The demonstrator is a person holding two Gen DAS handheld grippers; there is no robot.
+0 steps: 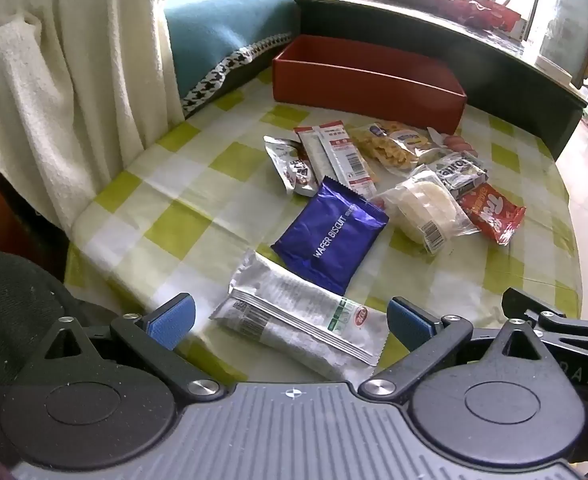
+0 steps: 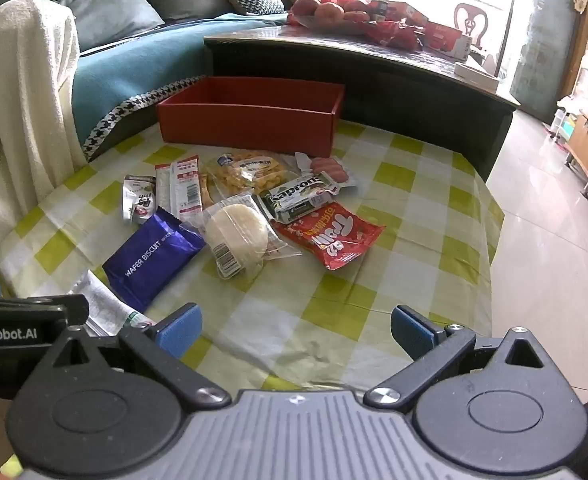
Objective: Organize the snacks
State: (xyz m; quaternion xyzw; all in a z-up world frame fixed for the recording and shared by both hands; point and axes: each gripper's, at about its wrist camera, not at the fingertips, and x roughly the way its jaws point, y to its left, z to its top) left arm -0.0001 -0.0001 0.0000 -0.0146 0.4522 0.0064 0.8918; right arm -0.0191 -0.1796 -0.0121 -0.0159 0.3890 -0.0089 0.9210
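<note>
Several snack packs lie on a green-checked tablecloth (image 1: 182, 224). A silver-white pack (image 1: 301, 316) lies just in front of my open, empty left gripper (image 1: 290, 320). Beyond it lie a purple wafer biscuit pack (image 1: 331, 236), a round white cake in clear wrap (image 1: 421, 208), a red pack (image 1: 491, 212) and more packs. An empty red box (image 1: 367, 78) stands at the far edge. My right gripper (image 2: 295, 330) is open and empty over bare cloth, near the wafer pack (image 2: 154, 258), the cake (image 2: 238, 234) and the red pack (image 2: 331, 234). The red box (image 2: 250, 120) shows behind them.
A dark low table (image 2: 373, 68) with fruit and red packets stands behind the box. A cream towel (image 1: 54, 92) hangs at the left, by a sofa with a teal blanket (image 2: 134, 68). Tiled floor (image 2: 553, 240) lies to the right, past the table's edge.
</note>
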